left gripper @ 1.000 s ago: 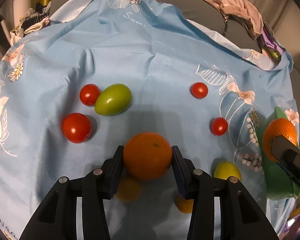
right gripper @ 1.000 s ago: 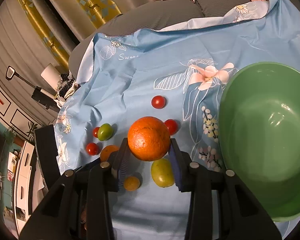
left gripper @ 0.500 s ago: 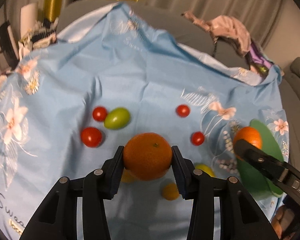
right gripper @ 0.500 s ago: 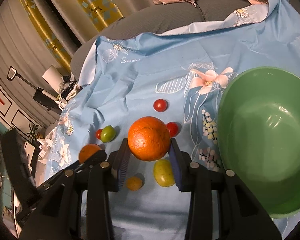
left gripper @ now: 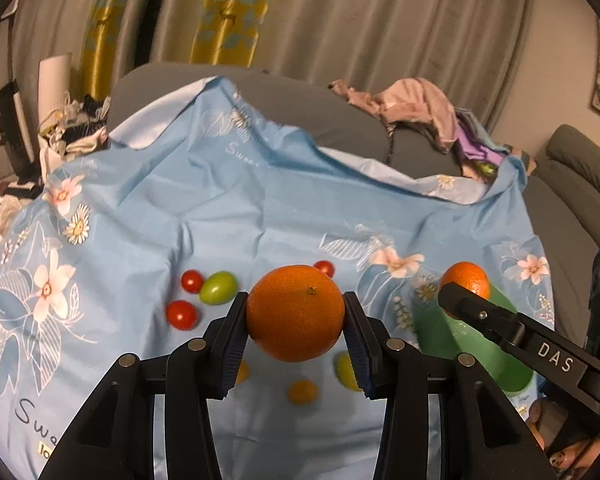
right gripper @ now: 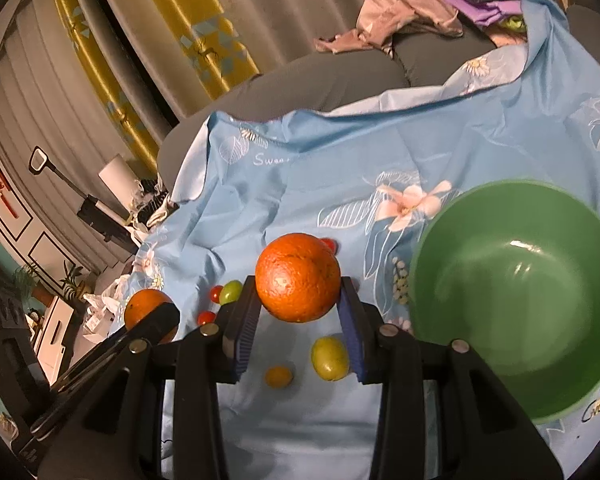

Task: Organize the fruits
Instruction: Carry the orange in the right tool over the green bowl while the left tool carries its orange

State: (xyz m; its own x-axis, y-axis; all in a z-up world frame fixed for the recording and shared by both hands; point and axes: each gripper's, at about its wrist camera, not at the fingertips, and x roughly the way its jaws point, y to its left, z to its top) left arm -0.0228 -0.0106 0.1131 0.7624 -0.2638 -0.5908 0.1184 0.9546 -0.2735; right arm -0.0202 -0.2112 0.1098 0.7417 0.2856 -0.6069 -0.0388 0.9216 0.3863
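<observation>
My left gripper is shut on an orange and holds it well above the blue floral cloth. My right gripper is shut on a second orange, held left of the green bowl, which has nothing in it. In the left wrist view the right gripper's orange hangs over the bowl's left rim. On the cloth lie red tomatoes, a green fruit, a yellow-green fruit and a small orange fruit.
A grey sofa runs behind the cloth, with a pile of clothes on it. Curtains hang behind. Clutter sits at the far left. The cloth's near part bears only print.
Both grippers have risen with their oranges, the left one much higher. The fruits on the cloth look smaller and farther. The right gripper's orange now hangs nearer the bowl.
</observation>
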